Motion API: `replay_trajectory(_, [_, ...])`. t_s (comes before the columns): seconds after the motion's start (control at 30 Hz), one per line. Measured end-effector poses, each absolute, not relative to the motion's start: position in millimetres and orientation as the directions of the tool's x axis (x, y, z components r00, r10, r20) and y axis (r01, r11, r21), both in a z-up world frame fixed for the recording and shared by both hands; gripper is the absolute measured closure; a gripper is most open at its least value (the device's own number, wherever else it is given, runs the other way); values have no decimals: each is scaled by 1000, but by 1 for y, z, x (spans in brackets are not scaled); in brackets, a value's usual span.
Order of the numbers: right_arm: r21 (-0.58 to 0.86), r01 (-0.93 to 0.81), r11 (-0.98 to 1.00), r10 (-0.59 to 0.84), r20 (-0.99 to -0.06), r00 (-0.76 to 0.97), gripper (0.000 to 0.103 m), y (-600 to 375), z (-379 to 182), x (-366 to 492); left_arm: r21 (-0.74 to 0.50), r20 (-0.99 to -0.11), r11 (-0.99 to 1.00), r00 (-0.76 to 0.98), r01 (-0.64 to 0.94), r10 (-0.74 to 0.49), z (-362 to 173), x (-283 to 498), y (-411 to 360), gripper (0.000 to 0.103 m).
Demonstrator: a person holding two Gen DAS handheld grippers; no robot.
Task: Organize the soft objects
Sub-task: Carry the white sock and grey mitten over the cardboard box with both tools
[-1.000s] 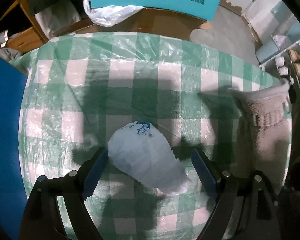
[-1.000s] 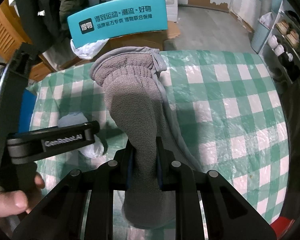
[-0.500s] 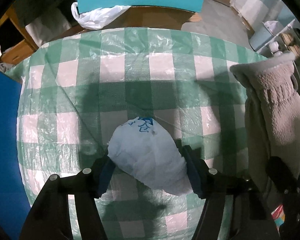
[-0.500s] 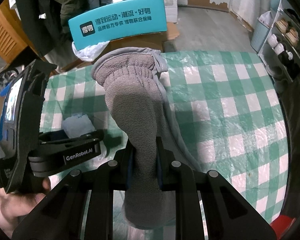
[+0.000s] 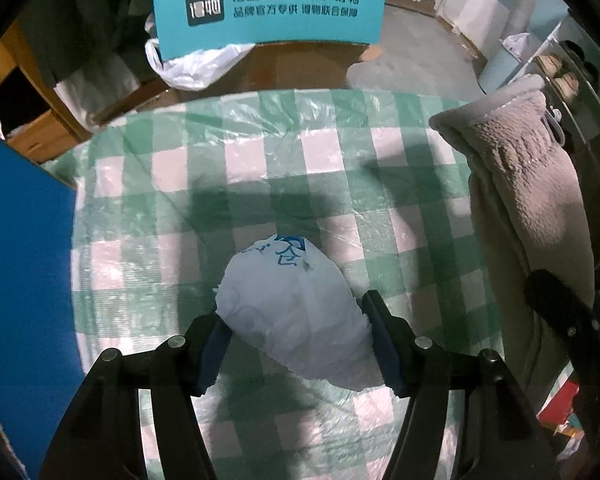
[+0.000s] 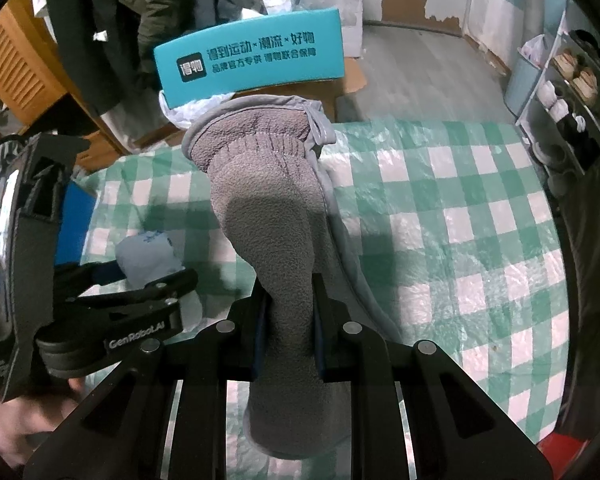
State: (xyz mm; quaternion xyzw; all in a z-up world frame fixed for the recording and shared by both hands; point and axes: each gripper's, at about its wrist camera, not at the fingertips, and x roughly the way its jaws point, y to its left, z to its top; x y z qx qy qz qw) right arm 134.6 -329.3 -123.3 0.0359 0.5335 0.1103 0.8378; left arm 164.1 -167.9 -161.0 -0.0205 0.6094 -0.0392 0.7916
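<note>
While a green and white checked cloth (image 5: 260, 168) under a clear plastic sheet covers the whole table, both wrist views look down on it from above. Beyond the far edge of the table stands a teal box (image 5: 268, 14) with printed characters, and a white plastic bag (image 5: 196, 66) lies just under it. A blue panel (image 5: 24, 260) fills the left side of the left wrist view.

On the right side of the table is a grey fleece glove (image 6: 276, 208). It is held up from the cloth, with its ribbed cuff at the far end and its narrow part between the fingers of the right gripper (image 6: 287, 320). The two jaws are pressed on the fleece from both sides, so the glove is pinched firmly.

To the left of the glove, near the left edge of the table, is a small white bundle (image 5: 296, 312) with blue print on its far end. It sits between the fingers of the left gripper (image 5: 296, 344), and the blue pads (image 5: 214, 348) touch its two sides. The bundle seems lifted a little above the cloth, with a shadow under it. At the bottom left of the right wrist view a hand (image 6: 32, 412) holds this left gripper.
</note>
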Motion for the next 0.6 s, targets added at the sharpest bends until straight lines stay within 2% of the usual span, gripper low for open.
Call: replay_trajectory(0.6, [178, -189, 966, 245, -864, 441, 87, -305, -92, 116, -48, -922, 993, 377, 106, -85, -99, 124, -134, 38])
